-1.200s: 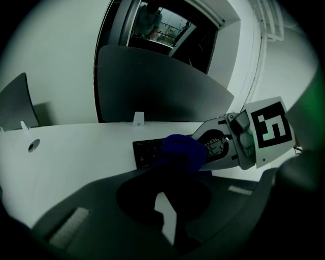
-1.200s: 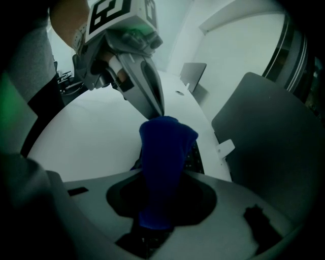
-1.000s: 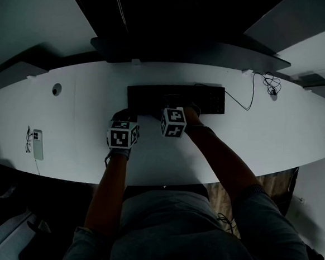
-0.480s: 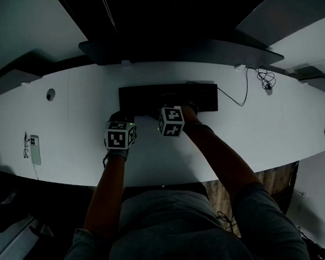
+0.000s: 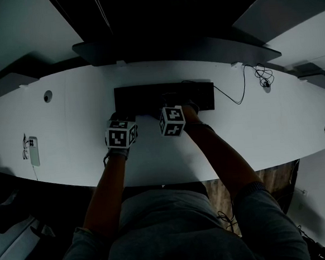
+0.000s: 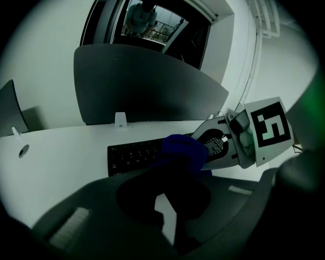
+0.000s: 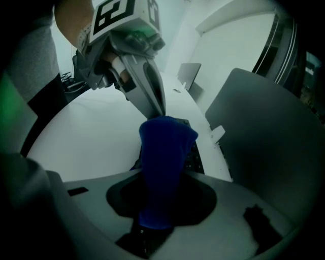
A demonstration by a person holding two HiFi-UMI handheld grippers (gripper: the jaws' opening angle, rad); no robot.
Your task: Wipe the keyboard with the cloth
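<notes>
A black keyboard [image 5: 193, 96] lies on the white desk [image 5: 79, 133]. My right gripper [image 5: 162, 110] is over the keyboard's middle front edge, shut on a blue cloth [image 7: 165, 152] that stands out past its jaws [image 7: 155, 213]. The cloth's bunched end [image 6: 184, 150] rests over the keys [image 6: 132, 155]. My left gripper [image 5: 132, 116] is near the keyboard's left front. Its fingers [image 7: 147, 86] come together to a point on the cloth's far end. In the left gripper view its dark jaws [image 6: 170, 175] close up under the cloth, beside the right gripper [image 6: 205, 152].
A phone [image 5: 34, 151] with a cable lies at the desk's left. The keyboard's cable [image 5: 235, 98] runs right to a coil [image 5: 262, 78]. A dark monitor base [image 5: 161, 48] and a grey partition [image 6: 142, 86] stand behind the keyboard. A round cable hole [image 5: 48, 96] sits far left.
The head view has shifted, so the desk sits a little further left in frame. Both grippers now stand slightly further right along the keyboard. Their grip looks unchanged.
</notes>
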